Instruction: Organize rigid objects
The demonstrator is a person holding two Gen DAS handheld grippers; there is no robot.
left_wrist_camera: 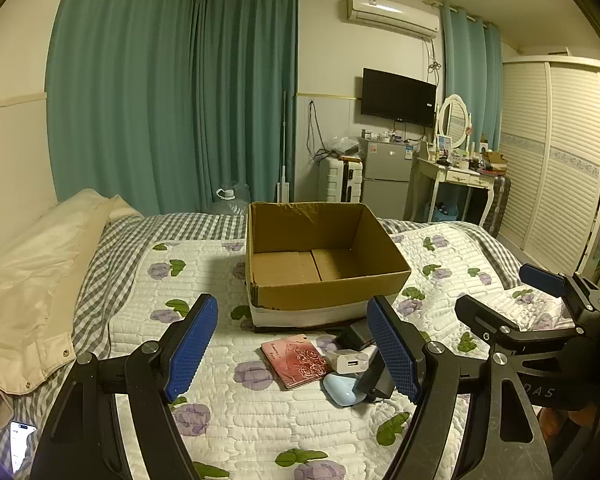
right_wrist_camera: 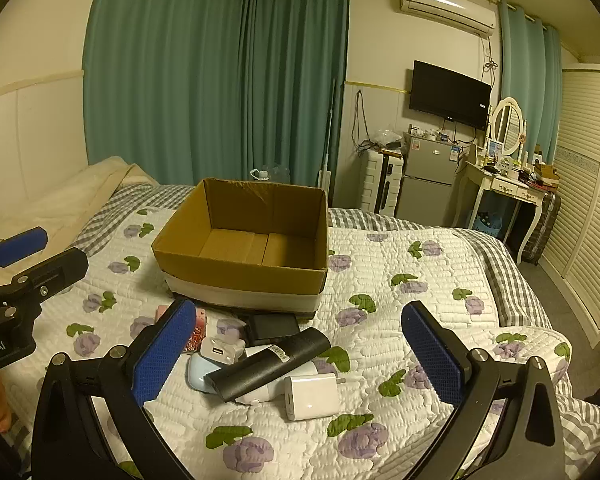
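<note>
An open, empty cardboard box [left_wrist_camera: 332,300] [right_wrist_camera: 240,280] stands on the bed. In front of it lies a small pile: a pink card case [left_wrist_camera: 296,360], a small white charger [left_wrist_camera: 350,362] [right_wrist_camera: 222,350], a light blue case [left_wrist_camera: 340,390] [right_wrist_camera: 198,372], a black remote [right_wrist_camera: 268,364], a black flat device [right_wrist_camera: 272,326] and a larger white charger [right_wrist_camera: 312,396]. My left gripper [left_wrist_camera: 292,350] is open, above the pile's left part. My right gripper [right_wrist_camera: 300,354] is open, above the pile; it also shows in the left wrist view [left_wrist_camera: 500,292].
The bed has a white quilt with purple flowers [right_wrist_camera: 380,272] and a grey checked sheet. A cream coat [left_wrist_camera: 32,280] lies at the left, a phone [left_wrist_camera: 20,440] by the near left edge. A fridge, a dressing table and a wardrobe stand beyond the bed.
</note>
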